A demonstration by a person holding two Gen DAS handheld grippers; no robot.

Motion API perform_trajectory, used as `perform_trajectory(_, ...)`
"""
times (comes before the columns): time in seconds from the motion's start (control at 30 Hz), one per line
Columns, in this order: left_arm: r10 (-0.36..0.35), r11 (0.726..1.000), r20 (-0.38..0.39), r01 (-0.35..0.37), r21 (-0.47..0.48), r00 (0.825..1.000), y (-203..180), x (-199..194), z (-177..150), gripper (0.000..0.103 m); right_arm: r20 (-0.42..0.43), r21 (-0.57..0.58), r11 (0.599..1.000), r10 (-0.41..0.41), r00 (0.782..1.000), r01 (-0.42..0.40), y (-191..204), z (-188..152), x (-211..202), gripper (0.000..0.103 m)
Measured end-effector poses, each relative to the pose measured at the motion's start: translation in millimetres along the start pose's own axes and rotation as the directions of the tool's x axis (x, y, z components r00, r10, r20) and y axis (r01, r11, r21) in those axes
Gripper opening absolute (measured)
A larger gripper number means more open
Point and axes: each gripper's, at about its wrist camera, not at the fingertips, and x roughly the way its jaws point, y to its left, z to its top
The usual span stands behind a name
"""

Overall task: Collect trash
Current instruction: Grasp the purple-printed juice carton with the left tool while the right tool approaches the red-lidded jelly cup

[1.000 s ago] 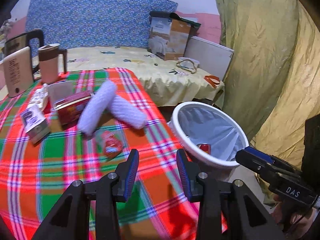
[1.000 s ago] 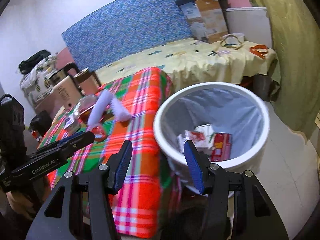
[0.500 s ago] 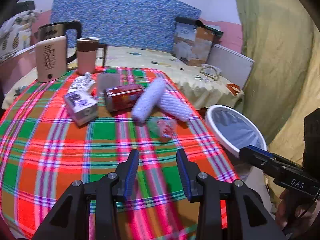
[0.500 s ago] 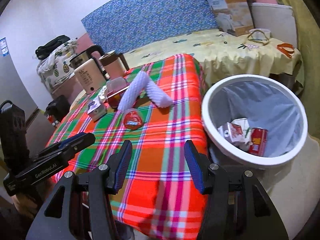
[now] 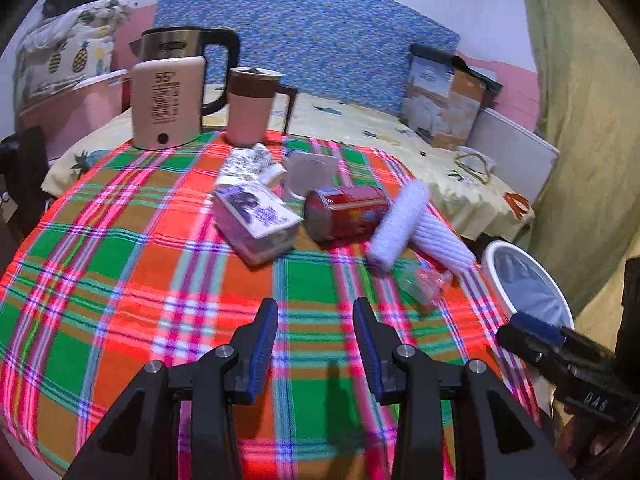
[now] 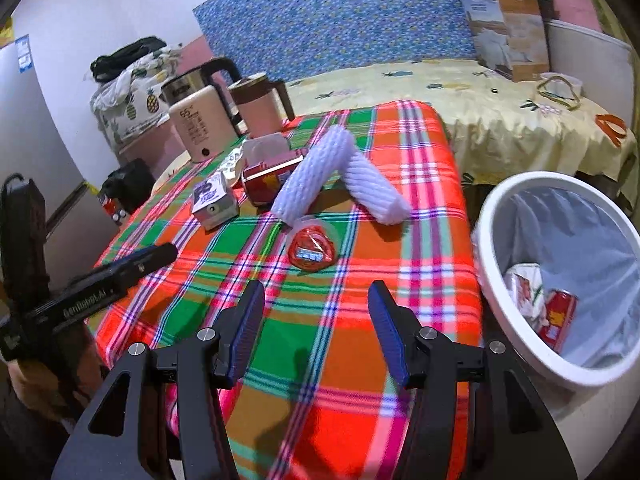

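The bin, white-rimmed with a thin grey liner, stands at the right of the right-wrist frame, just beside the counter. It already holds a red can and crumpled paper.

More is left on the plaid cloth, mid-frame: a flat red wrapper, two white ribbed foam sleeves crossed in a V, a shiny red can on its side, and a small printed carton. Behind them stand a kettle and mug.

The left claw and the right claw hang over bare cloth, both jaws parted, holding nothing.
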Motion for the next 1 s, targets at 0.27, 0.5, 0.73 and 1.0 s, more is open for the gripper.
perform_trajectory(0.27, 0.048, 0.997, 0.008, -0.048, -0.068, 0.999, 20.5, 22.3, 30.1, 0.051, -0.017, -0.032, 0.999, -0.004, 1.000, 0.004, 4.2, 9.7, 22.3, 0.056)
perform_trajectory(0.5, 0.096, 0.989, -0.007, -0.096, -0.114, 0.995, 24.8, 51.1, 51.6, 0.059, -0.031, -0.046, 0.999, -0.014, 0.999, 0.012, 2.4, 17.5, 38.2, 0.056)
perform_trajectory(0.73, 0.168, 0.975, -0.036, -0.172, -0.140, 0.985, 25.2, 80.6, 61.4, 0.063, -0.063, -0.065, 0.998, -0.010, 0.998, 0.005, 3.0, 18.6, 51.2, 0.056)
perform_trajectory(1.0, 0.215, 0.966, -0.039, -0.219, -0.134, 0.976, 27.9, 94.5, 63.0, 0.069, -0.116, -0.038, 0.999, -0.005, 0.993, 0.001, 0.8, 19.2, 59.9, 0.056)
